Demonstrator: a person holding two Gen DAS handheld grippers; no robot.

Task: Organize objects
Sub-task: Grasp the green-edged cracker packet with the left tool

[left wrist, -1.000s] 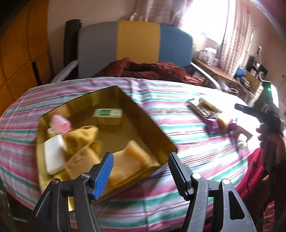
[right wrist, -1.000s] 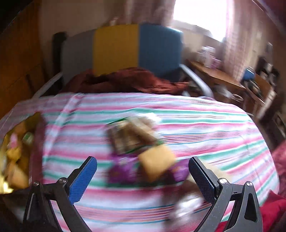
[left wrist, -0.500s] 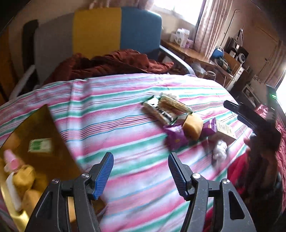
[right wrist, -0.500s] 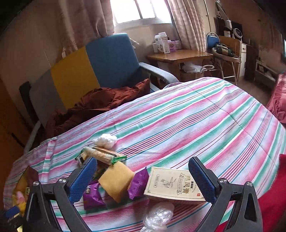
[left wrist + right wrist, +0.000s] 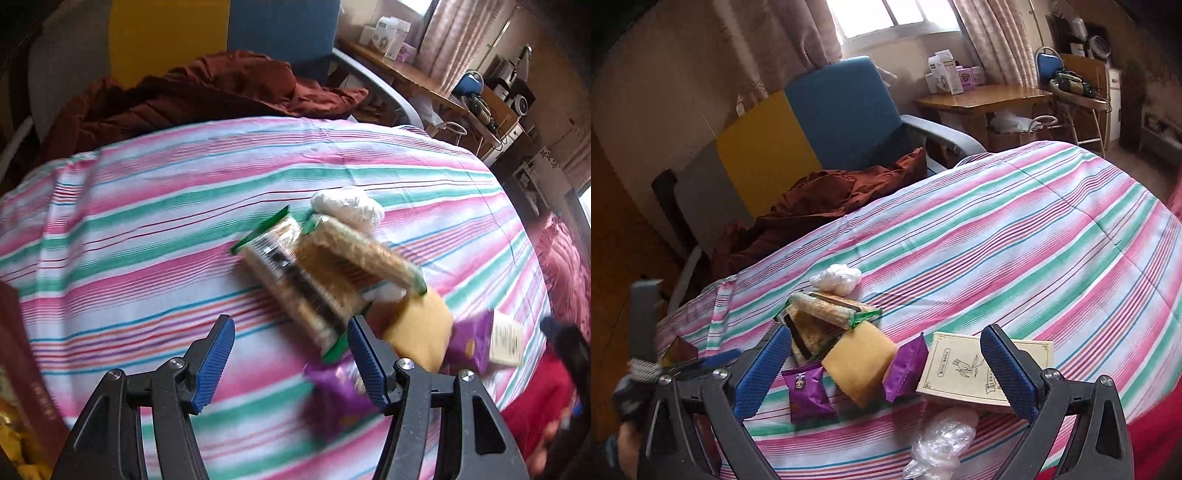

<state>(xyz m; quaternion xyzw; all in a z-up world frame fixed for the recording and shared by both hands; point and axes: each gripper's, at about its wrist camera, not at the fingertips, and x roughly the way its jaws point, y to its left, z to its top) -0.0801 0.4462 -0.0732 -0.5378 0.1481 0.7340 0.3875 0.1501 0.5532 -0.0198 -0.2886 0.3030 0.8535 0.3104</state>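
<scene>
Striped cloth (image 5: 1015, 236) in pink, green and white covers the table, and the items to be sorted lie in a loose cluster near its front edge. Green-edged cracker packets (image 5: 827, 314), two at least, are stacked crosswise, one leaning tilted on the other; a white crumpled wad (image 5: 836, 278) lies just behind them, touching or nearly so. Yellow sponge block (image 5: 858, 363) sits just in front of the packets, flanked by two purple snack pouches, one on its left (image 5: 807, 391) and one on its right (image 5: 905, 365), both touching or overlapping it. Cream printed booklet (image 5: 964, 369) lies flat just right of the right pouch; clear crinkled plastic wrap (image 5: 942, 439) sits at the cloth's near edge in front of it. Right gripper (image 5: 882, 365), blue-padded, hangs over this cluster with jaws spread wide, holding nothing. Left gripper (image 5: 291, 360), likewise blue-padded, has its jaws parted and empty, with the packets (image 5: 314, 277) just beyond its right finger; this view is blurred. Dark red box wall (image 5: 22, 369) shows at the far left edge of the left view, well apart from the cluster. Maroon fabric (image 5: 820, 206) is heaped on a grey, yellow and blue chair (image 5: 798, 125) behind the table. Wooden side table (image 5: 982, 99) with small boxes stands under the window.
</scene>
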